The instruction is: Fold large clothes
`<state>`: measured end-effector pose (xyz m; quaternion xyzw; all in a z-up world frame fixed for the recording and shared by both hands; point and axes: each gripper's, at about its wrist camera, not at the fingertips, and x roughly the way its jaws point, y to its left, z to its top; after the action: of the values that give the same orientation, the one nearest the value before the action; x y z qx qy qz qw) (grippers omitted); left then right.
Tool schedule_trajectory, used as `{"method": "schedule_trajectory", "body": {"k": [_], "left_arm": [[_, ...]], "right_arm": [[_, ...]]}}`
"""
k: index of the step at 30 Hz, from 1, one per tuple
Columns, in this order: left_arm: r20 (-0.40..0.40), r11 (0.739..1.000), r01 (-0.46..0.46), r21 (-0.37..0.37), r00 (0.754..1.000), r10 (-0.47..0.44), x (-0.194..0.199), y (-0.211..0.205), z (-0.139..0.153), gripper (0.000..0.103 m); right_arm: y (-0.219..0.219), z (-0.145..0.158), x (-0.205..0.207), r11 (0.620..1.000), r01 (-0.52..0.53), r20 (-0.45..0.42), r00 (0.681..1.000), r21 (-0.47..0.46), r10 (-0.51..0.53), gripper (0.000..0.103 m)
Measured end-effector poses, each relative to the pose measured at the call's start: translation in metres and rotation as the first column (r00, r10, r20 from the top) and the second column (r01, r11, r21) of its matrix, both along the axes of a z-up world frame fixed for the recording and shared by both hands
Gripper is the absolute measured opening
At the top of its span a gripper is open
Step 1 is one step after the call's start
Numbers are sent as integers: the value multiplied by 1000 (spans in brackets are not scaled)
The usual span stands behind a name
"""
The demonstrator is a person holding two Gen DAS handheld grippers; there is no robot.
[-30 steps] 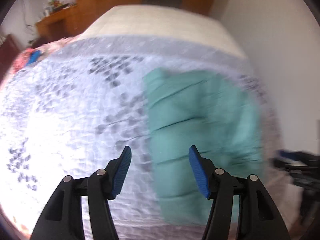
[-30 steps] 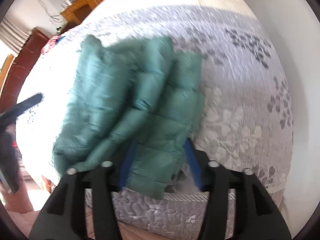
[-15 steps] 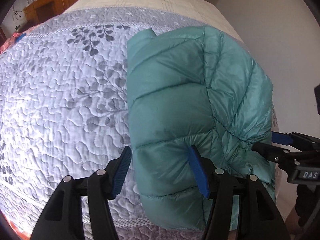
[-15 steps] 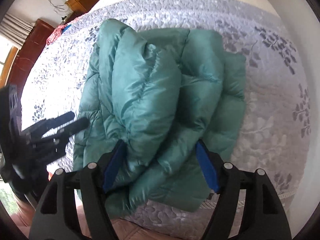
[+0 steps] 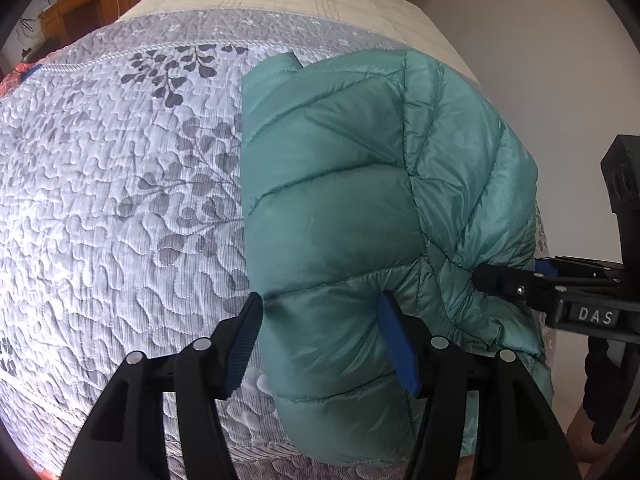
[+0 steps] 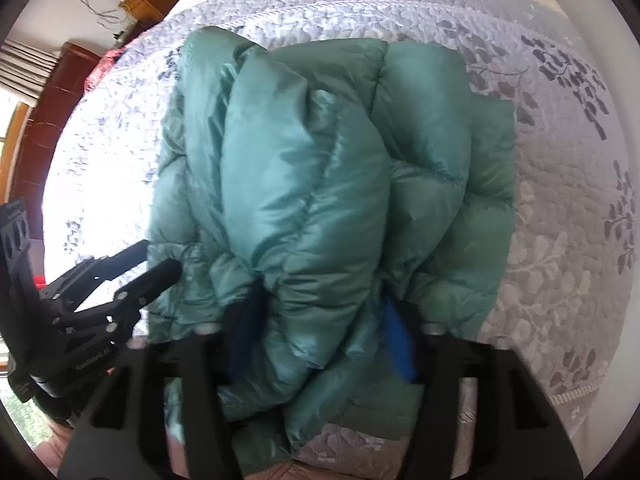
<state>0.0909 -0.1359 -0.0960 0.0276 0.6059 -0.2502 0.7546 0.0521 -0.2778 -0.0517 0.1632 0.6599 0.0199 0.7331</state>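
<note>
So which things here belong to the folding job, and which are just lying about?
Job: green puffer jacket, left tongs, right tongs, quilted bedspread it lies on.

Lying about: wooden desk with clutter, red patterned cloth at the bed's far corner.

Jacket (image 5: 360, 208) on bedspread (image 5: 120, 220), near its front edge.

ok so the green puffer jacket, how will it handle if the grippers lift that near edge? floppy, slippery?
The green puffer jacket will probably sag: it lies in soft quilted folds on the quilted bedspread. Its shiny shell suggests a slippery surface, so layers may slide apart. The puffy baffles look light for their bulk and would likely squash between the left gripper's open jaws; the right gripper has fabric bunched between its fingers.
</note>
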Motion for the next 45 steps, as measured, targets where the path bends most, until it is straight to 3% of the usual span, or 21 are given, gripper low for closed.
{"method": "schedule_trajectory", "body": {"k": [3, 8, 13, 16, 22, 35, 41, 43, 45], "left_arm": [[49, 1000, 0, 9, 999, 0, -1, 1, 15, 60], [122, 998, 26, -50, 992, -19, -11, -9, 52, 60], [158, 995, 88, -45, 984, -80, -28, -42, 55, 60], [152, 994, 112, -8, 982, -109, -36, -61, 42, 59], [135, 985, 165, 52, 976, -171, -46, -89, 8, 63], [108, 980, 183, 79, 976, -191, -48, -99, -27, 64], [100, 983, 168, 78, 979, -175, -48, -98, -26, 62], [93, 985, 156, 74, 982, -162, -49, -95, -21, 62], [86, 988, 143, 64, 985, -149, -50, -90, -14, 61]], "right_arm": [[-3, 17, -5, 1000, -16, 48, 999, 24, 14, 16], [-15, 62, -26, 999, -26, 163, 986, 27, 22, 14], [-37, 76, -46, 1000, 11, 198, 980, 6, -12, 13], [-50, 69, -51, 999, 47, 186, 981, 7, -47, 14], [-83, 9, -55, 992, 128, 81, 988, 3, -128, 17], [-95, -57, -58, 992, 119, 50, 991, 47, -121, 23], [-101, -56, -55, 990, 128, 42, 991, 56, -131, 25], [-99, -46, -57, 993, 120, 41, 992, 23, -121, 30], [-98, -27, -61, 993, 103, 60, 993, -59, -100, 41]]}}
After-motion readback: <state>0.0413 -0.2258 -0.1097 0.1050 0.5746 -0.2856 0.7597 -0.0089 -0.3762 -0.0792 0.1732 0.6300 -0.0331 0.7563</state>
